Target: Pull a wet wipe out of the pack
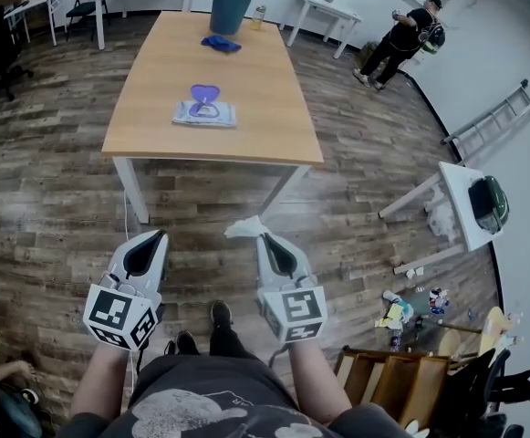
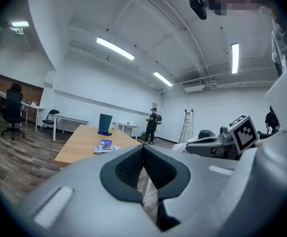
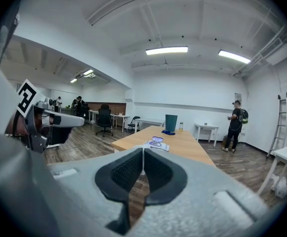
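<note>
Both grippers are over the wood floor (image 1: 55, 199), well short of the table (image 1: 255, 80). Left gripper (image 1: 160, 235) fingers clenched, nothing between them. Right gripper (image 1: 263, 237) fingers clenched on one wet wipe (image 1: 244, 228), crumpled, sticking out past the tips toward the table. One pack (image 1: 204, 114) lies mid-table, long axis left-right, purple lid (image 1: 204, 94) flipped up on its far side. Beyond it are one blue cloth (image 1: 221, 43) and one teal bin (image 1: 232, 7). One person (image 1: 409, 36) stands far right, and one ladder (image 1: 494, 119) is by the wall.
</note>
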Demonstrator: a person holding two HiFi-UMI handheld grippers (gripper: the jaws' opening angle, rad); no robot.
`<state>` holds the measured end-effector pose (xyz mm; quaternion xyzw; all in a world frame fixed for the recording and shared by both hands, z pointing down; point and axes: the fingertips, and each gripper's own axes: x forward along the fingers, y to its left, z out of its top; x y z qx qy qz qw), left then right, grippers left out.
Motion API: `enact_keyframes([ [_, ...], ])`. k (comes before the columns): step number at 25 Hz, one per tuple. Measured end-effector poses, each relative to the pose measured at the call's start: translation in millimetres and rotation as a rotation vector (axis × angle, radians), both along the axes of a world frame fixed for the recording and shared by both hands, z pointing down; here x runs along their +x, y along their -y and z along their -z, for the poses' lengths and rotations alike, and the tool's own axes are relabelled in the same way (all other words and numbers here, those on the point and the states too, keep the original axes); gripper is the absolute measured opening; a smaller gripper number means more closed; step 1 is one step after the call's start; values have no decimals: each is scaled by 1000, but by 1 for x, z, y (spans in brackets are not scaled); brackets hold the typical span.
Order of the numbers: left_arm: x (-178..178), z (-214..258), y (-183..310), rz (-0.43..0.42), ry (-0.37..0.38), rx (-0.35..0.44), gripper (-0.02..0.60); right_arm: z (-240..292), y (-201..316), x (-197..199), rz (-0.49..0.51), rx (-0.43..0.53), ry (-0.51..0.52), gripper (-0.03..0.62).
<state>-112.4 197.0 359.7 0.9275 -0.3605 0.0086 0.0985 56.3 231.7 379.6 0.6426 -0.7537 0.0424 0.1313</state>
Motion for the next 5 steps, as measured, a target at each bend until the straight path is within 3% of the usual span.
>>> enact_keyframes([
  [5,6,-2,1,4,16,6,18,-5,-2,7,7,-18,-18,-2],
])
